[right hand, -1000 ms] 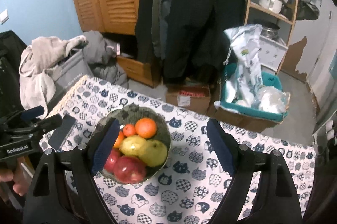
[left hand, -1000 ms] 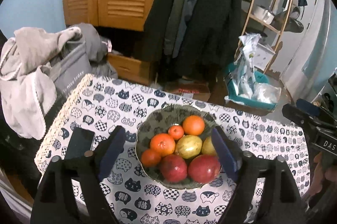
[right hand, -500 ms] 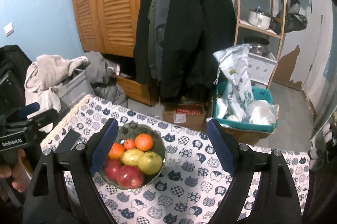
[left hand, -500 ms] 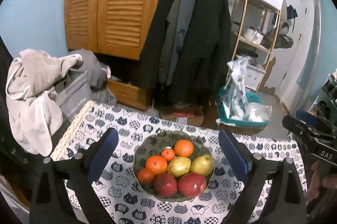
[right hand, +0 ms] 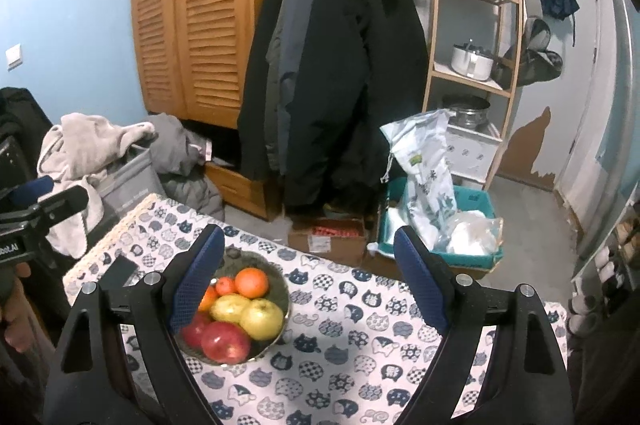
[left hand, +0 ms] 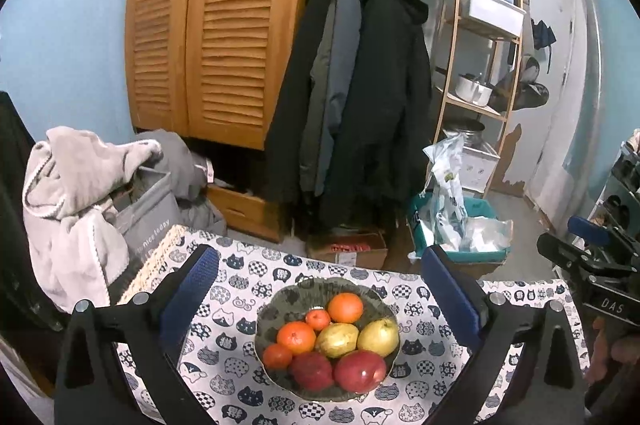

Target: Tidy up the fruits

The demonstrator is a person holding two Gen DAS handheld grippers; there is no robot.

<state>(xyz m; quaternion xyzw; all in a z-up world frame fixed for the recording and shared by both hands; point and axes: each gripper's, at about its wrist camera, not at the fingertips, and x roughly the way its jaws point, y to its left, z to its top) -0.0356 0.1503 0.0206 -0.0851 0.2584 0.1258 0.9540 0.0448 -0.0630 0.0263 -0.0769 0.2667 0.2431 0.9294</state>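
1. The left gripper (left hand: 320, 285) hung above the table (left hand: 520, 305), its 2 blue pads wide apart and opening further, with nothing pressed between them
2. Seen between those pads, well below them, the bowl (left hand: 288, 301) sat on the cat-print tablecloth (left hand: 248, 273)
3. The bowl held 8 fruits: a large orange (left hand: 345, 307) at the far side, a small tangerine (left hand: 318, 319) just beside it, an orange (left hand: 296, 337) and a smaller one (left hand: 277, 355) on the left, 2 yellow-green pears (left hand: 337, 339) (left hand: 378, 336) in the middle and right, and 2 red apples (left hand: 311, 371) (left hand: 360, 371) at the near edge
4. The fruits lay touching one another in a single heap
5. The right gripper (right hand: 308, 273) stood with its jaws apart and empty, over the cloth to the right of the bowl (right hand: 280, 289); its left pad hid part of the bowl's left side
6. In the right wrist view a flat dark object (right hand: 119, 271) lay on the cloth left of the bowl; what it was could not be told
7. Beyond the table's far edge hung dark coats (left hand: 360, 97) beside a louvred wooden wardrobe (left hand: 216, 25), with a wooden shelf rack (left hand: 484, 37) to the right
8. On the floor sat a cardboard box (left hand: 348, 251) and a teal crate (left hand: 460, 241) holding bags
9. A pale robe (left hand: 72, 193) lay heaped at far left
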